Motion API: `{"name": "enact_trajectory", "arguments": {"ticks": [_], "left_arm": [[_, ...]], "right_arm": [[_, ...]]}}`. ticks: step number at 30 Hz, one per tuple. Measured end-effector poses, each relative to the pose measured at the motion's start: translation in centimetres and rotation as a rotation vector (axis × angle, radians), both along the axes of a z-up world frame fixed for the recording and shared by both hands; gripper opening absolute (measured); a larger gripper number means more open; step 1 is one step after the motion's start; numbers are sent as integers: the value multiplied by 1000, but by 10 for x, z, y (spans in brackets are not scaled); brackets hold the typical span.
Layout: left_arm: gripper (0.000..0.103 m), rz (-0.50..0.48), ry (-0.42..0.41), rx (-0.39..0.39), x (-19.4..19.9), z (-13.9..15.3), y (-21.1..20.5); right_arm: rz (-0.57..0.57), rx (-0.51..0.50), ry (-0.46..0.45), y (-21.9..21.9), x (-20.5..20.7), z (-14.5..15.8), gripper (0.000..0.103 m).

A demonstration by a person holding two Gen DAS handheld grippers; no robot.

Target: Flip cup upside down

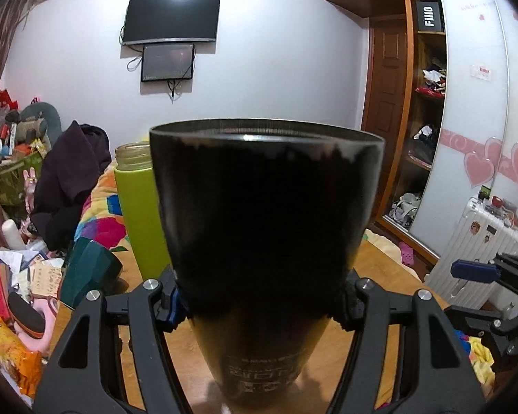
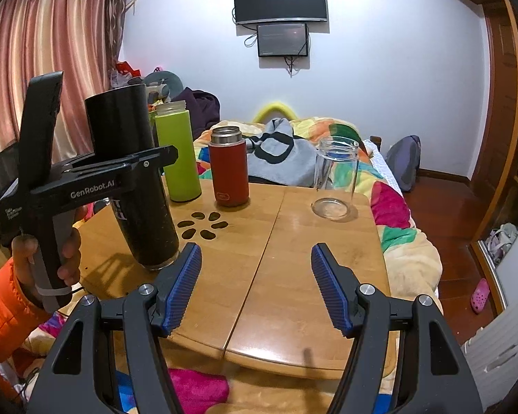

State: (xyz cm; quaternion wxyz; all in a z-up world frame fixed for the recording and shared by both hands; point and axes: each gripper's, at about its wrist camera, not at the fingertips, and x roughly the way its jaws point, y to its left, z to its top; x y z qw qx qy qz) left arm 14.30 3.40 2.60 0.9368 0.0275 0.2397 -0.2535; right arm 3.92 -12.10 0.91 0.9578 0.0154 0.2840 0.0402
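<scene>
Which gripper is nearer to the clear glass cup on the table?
Right. The right gripper hangs open at the table's near edge, with the clear glass cup ahead on its right. The left gripper, shut on the black cup, is farther left.

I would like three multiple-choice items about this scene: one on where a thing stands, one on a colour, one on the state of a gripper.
1. Where does the clear glass bottle stand on the wooden table?
A. near the far right corner
B. between the green and red bottles
C. at the near edge

2. What colour is the bottle that stands just behind the black cup?
A. blue
B. lime green
C. white

3. What is the state of the left gripper?
A. open above the table
B. shut on the black cup
C. shut on the red bottle

Answers:
1 A: in the right wrist view it stands alone at the far right.
2 B: its body is lime green, beside the red bottle.
3 B: its fingers press the cup from both sides, while the right gripper is open and holds nothing.
</scene>
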Motion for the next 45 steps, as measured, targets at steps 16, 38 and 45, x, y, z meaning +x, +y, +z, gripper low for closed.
{"name": "enact_trajectory", "arguments": {"ticks": [16,38,45], "left_arm": [[64,-7,26,10,3,-1,0],[103,80,-120,2,-68,37,49],[103,140,-162,24,-86,39,57]], "right_arm": [[1,71,-1,-3,8,-4,62],[9,49,-97,19,-2,19,76],[1,30,-156,28,-15,31,84]]}}
